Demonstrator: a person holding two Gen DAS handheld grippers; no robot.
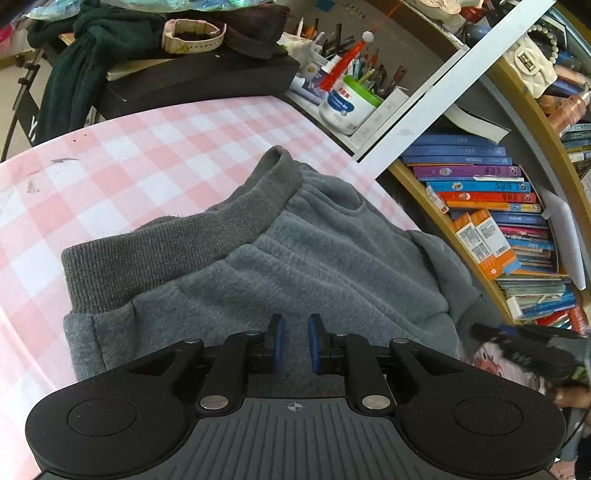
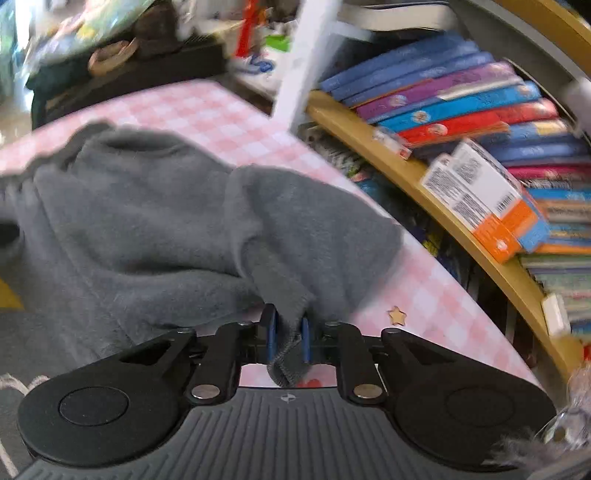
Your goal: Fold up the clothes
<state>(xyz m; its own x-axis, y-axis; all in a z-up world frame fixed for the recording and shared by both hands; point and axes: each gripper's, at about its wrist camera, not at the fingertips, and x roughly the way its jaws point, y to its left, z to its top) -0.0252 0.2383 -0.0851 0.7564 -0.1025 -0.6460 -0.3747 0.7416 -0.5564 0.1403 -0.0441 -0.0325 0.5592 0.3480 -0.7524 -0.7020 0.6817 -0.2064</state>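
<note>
A grey fleece garment [image 1: 295,251] lies crumpled on the pink checked table [image 1: 147,158], its ribbed band [image 1: 177,243] turned toward the left. My left gripper [image 1: 296,341] hovers low over its near part. The blue pads stand a narrow gap apart, and no fold shows pinched between them. In the right wrist view, my right gripper [image 2: 287,326] is shut on a stitched edge of the same garment [image 2: 147,206], which hangs down between the pads. That corner is lifted near the table's right edge. A blurred black tool [image 1: 524,350] at the lower right of the left wrist view looks like the right gripper.
A curved wooden bookshelf [image 1: 436,206] packed with books [image 1: 476,184] runs along the table's right side. At the back are a white tub [image 1: 343,107], pen holders [image 1: 373,77], and a black box [image 1: 199,81] bearing a pink watch [image 1: 192,35] and dark green cloth [image 1: 70,74]. A star sticker [image 2: 397,315] marks the table.
</note>
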